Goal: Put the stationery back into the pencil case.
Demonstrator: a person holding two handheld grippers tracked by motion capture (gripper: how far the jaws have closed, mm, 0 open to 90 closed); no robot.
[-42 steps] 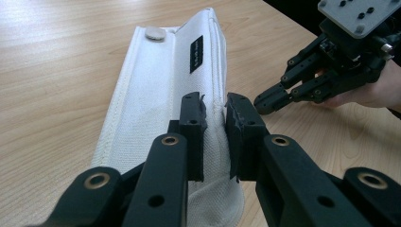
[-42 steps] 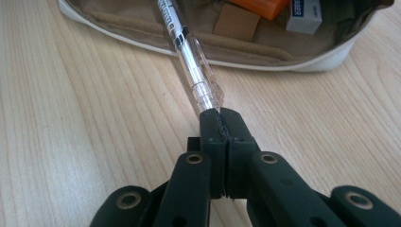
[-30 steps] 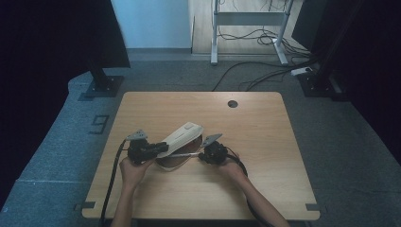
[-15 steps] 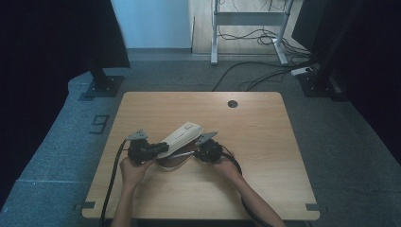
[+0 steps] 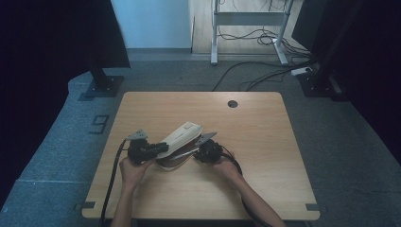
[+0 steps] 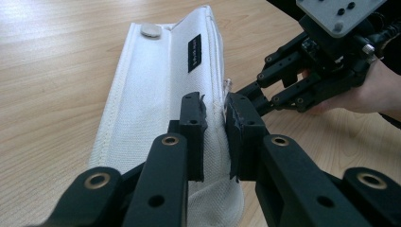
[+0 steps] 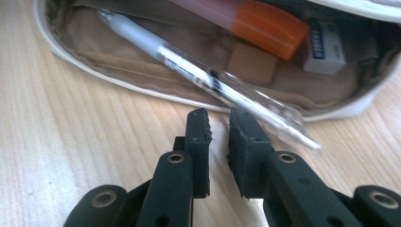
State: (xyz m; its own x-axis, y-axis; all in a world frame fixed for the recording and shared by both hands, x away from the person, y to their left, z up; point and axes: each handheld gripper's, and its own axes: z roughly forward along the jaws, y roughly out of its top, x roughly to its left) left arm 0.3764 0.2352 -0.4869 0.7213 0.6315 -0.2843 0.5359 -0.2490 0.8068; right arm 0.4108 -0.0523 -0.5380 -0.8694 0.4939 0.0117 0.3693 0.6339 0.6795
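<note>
A white fabric pencil case [image 5: 182, 135] lies open near the table's front left, its flap raised. My left gripper [image 6: 215, 127] is shut on the flap's edge and holds it up; it also appears in the high view [image 5: 163, 149]. Inside the case [image 7: 302, 80] lie a clear pen [image 7: 189, 66], an orange-capped marker [image 7: 265, 23] and a white eraser [image 7: 324, 47]. The pen's tip sticks out over the rim. My right gripper [image 7: 218, 127] sits just in front of the case mouth beside that tip. Its jaws have just been opening, and the narrow gap holds nothing.
The wooden table [image 5: 265, 142] has a round cable hole [image 5: 232, 103] at the back. Dark stands and cables are on the floor beyond it. The person's forearms come in over the front edge.
The right gripper has edged slightly left toward the case. The left gripper and the raised flap have stayed put.
</note>
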